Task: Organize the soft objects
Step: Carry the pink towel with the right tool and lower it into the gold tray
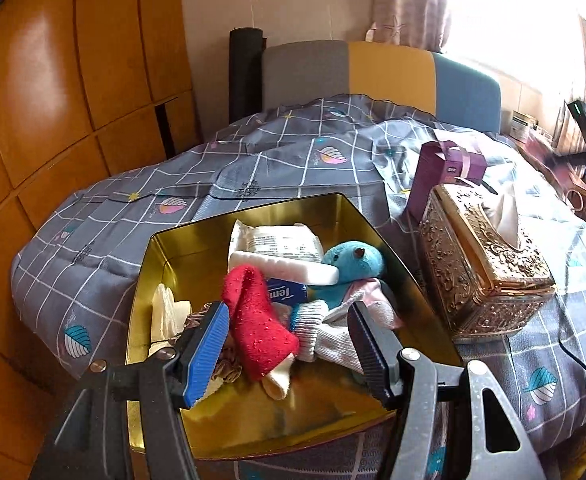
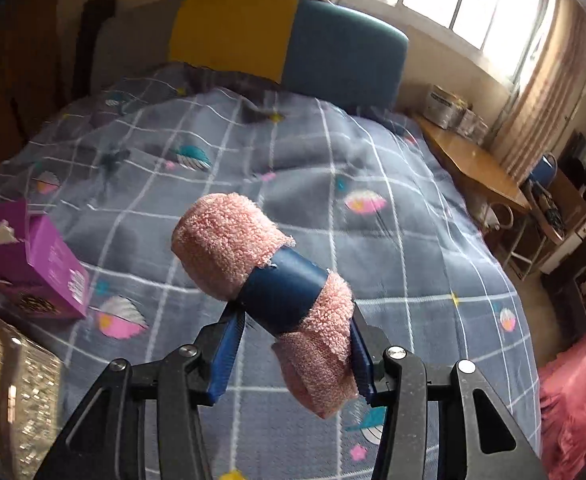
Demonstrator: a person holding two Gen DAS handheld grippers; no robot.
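1. My right claw (image 2: 293,354) is clamped on the rolled pink towel (image 2: 253,276) with a blue band; roll lies crosswise between the pads, lifted clear of the bed quilt (image 2: 373,168) below.
2. My left claw (image 1: 289,344) stands wide, nothing gripped, poised above the gold tin (image 1: 173,248).
3. Red sock (image 1: 259,324) lies between its pads, untouched; blue plush (image 1: 349,268) just beyond.
4. Ornate tissue box (image 1: 481,276) right of the left claw, beside the tin.
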